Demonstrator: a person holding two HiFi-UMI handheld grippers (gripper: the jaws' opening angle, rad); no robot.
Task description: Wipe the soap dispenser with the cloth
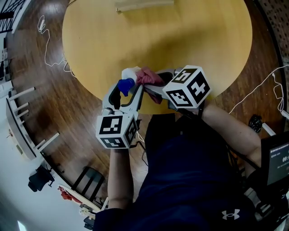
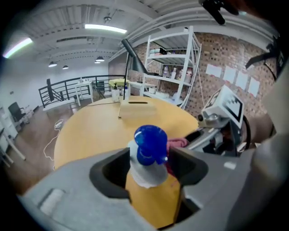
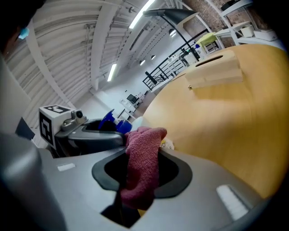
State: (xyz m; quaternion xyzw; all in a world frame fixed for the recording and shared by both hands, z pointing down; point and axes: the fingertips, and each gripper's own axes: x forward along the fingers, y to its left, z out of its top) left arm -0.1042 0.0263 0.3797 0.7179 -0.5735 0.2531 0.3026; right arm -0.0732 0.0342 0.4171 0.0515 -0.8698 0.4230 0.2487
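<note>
A soap dispenser (image 1: 130,74), white with a blue pump head (image 2: 149,142), stands between the jaws of my left gripper (image 1: 130,86), which is shut on its neck above the near edge of the round yellow table (image 1: 158,40). My right gripper (image 1: 152,84) is shut on a pink-red cloth (image 1: 148,76), and the cloth's bunched end lies against the dispenser's right side. In the right gripper view the cloth (image 3: 142,167) hangs between the jaws, with the blue pump (image 3: 110,122) just beyond it to the left. The bottle's lower body is hidden by the left jaws.
A pale wooden box (image 1: 143,5) lies at the table's far side. White cables (image 1: 49,45) trail over the dark wood floor on the left and right. A white rack (image 1: 20,126) stands at the left and a screen (image 1: 276,162) at the right.
</note>
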